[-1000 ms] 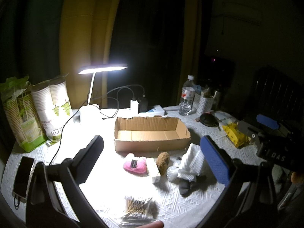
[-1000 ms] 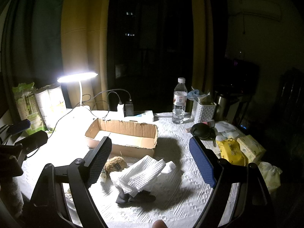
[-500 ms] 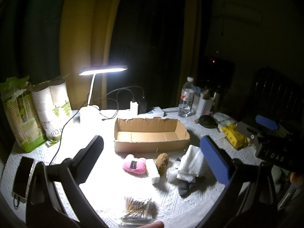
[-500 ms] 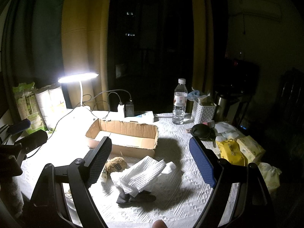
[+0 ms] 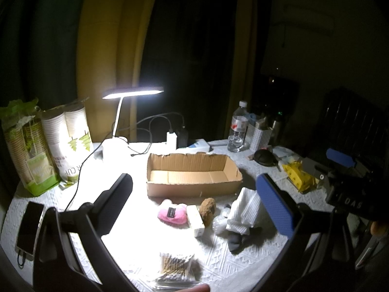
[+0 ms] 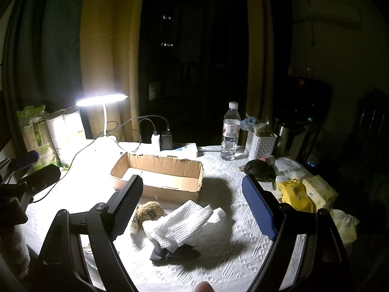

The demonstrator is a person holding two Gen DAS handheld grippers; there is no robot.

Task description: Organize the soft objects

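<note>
An empty cardboard box (image 5: 192, 177) (image 6: 160, 177) sits mid-table. In front of it lie a pink plush (image 5: 172, 215), a small white block (image 5: 195, 220), a brown plush (image 5: 207, 209) (image 6: 148, 213), a folded white towel (image 5: 244, 213) (image 6: 182, 223) and a dark sock (image 5: 238, 239) (image 6: 173, 254). My left gripper (image 5: 194, 194) is open and empty, held above and short of the plush toys. My right gripper (image 6: 194, 199) is open and empty, above the towel. The right gripper also shows in the left wrist view (image 5: 345, 177).
A lit desk lamp (image 5: 132, 92) with cables stands behind the box. Paper cup sleeves (image 5: 65, 146) stand at the left, a phone (image 5: 29, 226) near the left edge. A water bottle (image 6: 229, 133), white basket (image 6: 260, 146), yellow packs (image 6: 295, 196) and a cotton-swab bag (image 5: 176, 262) are around.
Almost nothing has moved. Both grippers stay open and hover in the same place; the views shift only slightly.
</note>
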